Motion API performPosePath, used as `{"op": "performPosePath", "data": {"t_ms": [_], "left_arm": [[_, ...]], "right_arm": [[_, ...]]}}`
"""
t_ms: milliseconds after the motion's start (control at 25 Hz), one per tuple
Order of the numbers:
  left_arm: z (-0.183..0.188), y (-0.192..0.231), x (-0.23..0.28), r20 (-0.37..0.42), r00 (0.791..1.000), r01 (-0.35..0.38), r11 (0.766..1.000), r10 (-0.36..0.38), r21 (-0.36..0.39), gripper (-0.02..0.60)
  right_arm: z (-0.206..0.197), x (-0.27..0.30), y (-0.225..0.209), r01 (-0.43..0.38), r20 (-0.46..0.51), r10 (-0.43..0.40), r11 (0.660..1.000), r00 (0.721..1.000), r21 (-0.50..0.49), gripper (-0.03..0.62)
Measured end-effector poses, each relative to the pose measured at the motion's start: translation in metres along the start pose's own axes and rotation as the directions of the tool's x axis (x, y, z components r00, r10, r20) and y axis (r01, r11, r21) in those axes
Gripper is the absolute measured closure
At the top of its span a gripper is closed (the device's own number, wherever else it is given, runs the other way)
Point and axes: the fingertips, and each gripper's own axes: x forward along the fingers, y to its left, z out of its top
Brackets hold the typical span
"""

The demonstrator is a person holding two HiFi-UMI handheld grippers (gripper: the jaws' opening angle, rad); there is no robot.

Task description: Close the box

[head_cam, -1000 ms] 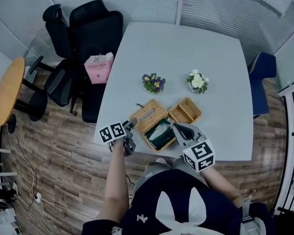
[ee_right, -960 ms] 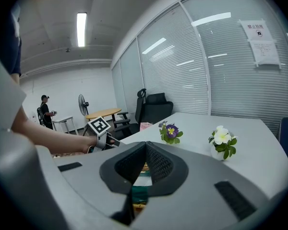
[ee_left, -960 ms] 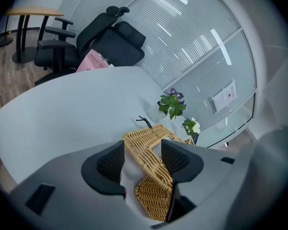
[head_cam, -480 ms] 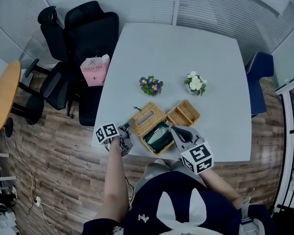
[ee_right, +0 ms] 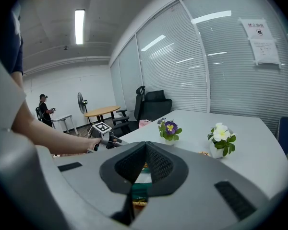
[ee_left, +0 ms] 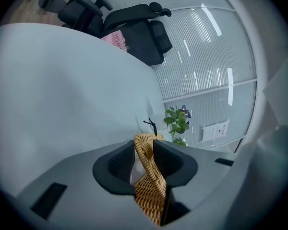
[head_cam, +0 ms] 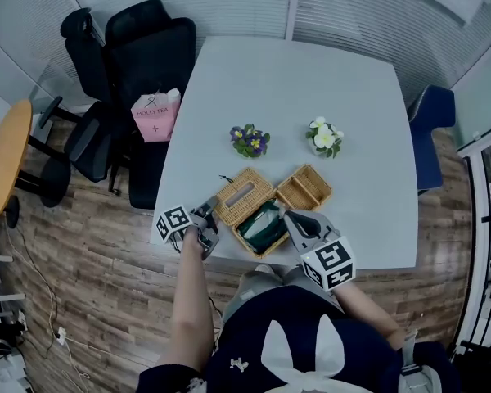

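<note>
Your left gripper (ee_left: 145, 147) has just been closing and now clamps the wicker lid (head_cam: 244, 196). Your right gripper (ee_right: 145, 146) stands with jaws together.

Left hand-held gripper (ee_left: 144, 147): its jaws have just been closing and now pinch the edge of the woven lid (ee_left: 151, 195).
Tilt: it rolls sideways and sits lower.
</note>
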Motion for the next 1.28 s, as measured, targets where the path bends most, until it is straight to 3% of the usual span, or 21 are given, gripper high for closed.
{"op": "performPosePath", "data": {"t_ms": [960, 1280], "left_arm": [[0.009, -0.035, -0.022, 0.08, 0.997, -0.021, 0.98, 0.006, 0.196, 0.462], [0.013, -0.051, -0.026, 0.128, 0.992, -0.049, 0.967, 0.017, 0.249, 0.466]], "right_arm": [[0.001, -0.008, 0.007, -0.018, 0.021, 0.018, 1.0, 1.0, 0.002, 0.589], [0.002, -0.004, 0.005, -0.077, 0.002, 0.077, 0.997, 0.997, -0.018, 0.589]]}}
